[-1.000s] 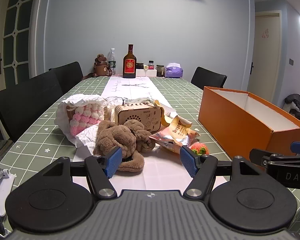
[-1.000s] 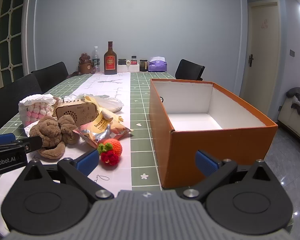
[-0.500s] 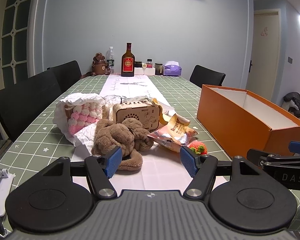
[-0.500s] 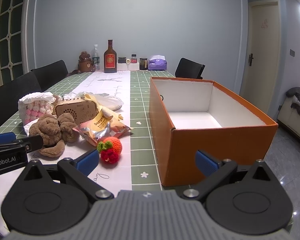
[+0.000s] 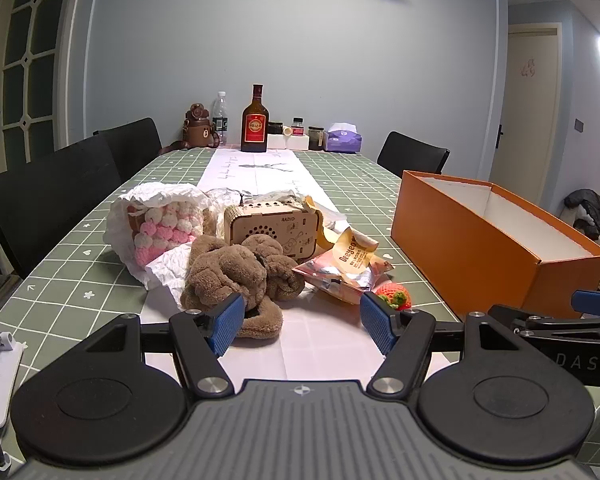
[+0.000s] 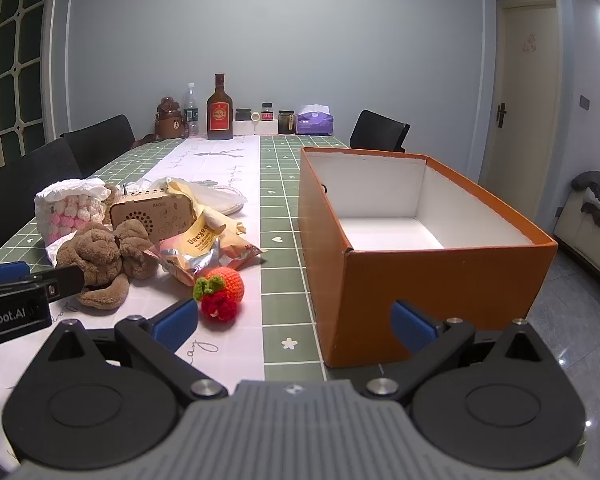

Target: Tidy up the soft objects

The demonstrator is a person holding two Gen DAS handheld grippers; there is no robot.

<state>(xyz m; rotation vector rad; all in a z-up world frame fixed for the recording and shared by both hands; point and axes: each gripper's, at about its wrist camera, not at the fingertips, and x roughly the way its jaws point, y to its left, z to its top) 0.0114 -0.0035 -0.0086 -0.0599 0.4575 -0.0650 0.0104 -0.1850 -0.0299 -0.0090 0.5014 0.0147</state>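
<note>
Brown plush, a limp toy [image 5: 236,276], is seen in the left wrist view lying on the white runner of the bench [image 5: 72,280], just ahead of the left tongs [image 5: 300,322]. These tongs are spread wide with nothing between the blue pads; the left pad [image 5: 226,322] overlaps the toy's lower limb in the picture, but contact cannot be confirmed. Behind the toy a pink-and-white crocheted piece [image 5: 160,232] sits in white tissue, beside a wooden radio [image 5: 274,230] and a crumpled snack bag [image 5: 348,268]. A small crocheted orange fruit [image 5: 394,294] is partly hidden behind the right pad. The orange box [image 5: 472,252] stands open to the right.

In the right wrist view the right tongs [image 6: 296,326] are likewise spread and empty, held low between the crocheted fruit and the box's near corner. The box interior is seen to be white and bare.

Judged step: a first soft item is to be picked, most likely the plush by the left tongs. A good grasp is probably made on the bulky body, not a dangling limb, so that the toy is not dragged across the runner or snagged on the snack bag. The radio and bag are best left untouched. The fruit is well placed for the right tongs, given the short path to the box.
</note>
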